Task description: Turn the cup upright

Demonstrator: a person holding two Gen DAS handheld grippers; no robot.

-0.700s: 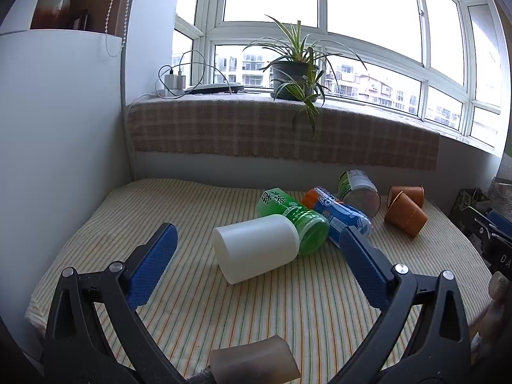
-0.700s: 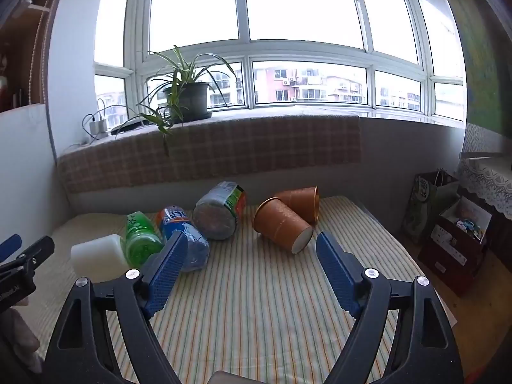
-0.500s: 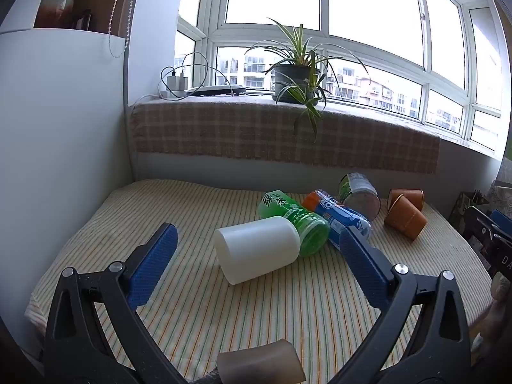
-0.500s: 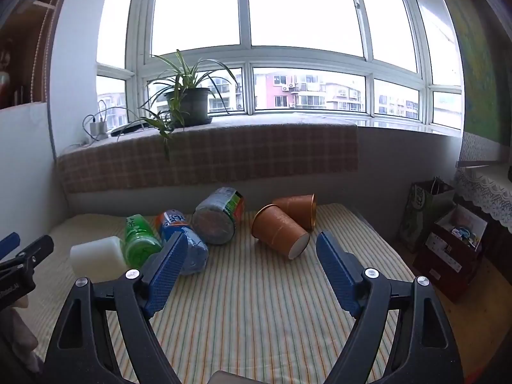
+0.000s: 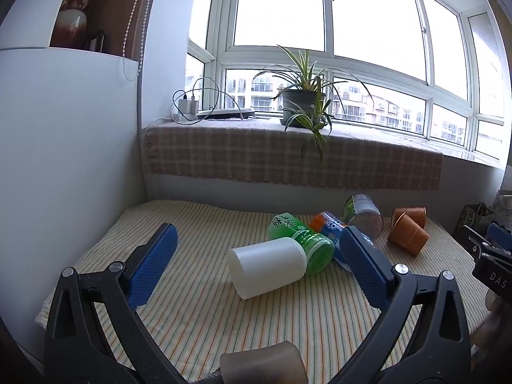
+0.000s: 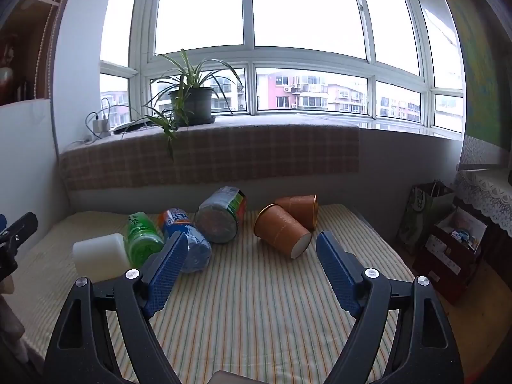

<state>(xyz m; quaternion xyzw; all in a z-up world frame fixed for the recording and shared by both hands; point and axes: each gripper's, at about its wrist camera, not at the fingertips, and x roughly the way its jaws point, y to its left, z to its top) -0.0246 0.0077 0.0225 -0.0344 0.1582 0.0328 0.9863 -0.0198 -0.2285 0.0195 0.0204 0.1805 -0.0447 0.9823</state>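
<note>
white cup [image 5: 267,267] lies sideways between the gaping left gripper [image 5: 257,264].

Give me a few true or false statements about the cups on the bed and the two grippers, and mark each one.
1. The white cup lies on its side. True.
2. The left gripper is clamped on the white cup. False: it is open and holds nothing.
3. Two brown cups lie tipped over on the striped cover. True.
4. The right gripper holds a brown cup. False: it is open and empty.
5. The potted plant stands on the bed. False: it stands on the windowsill.
</note>
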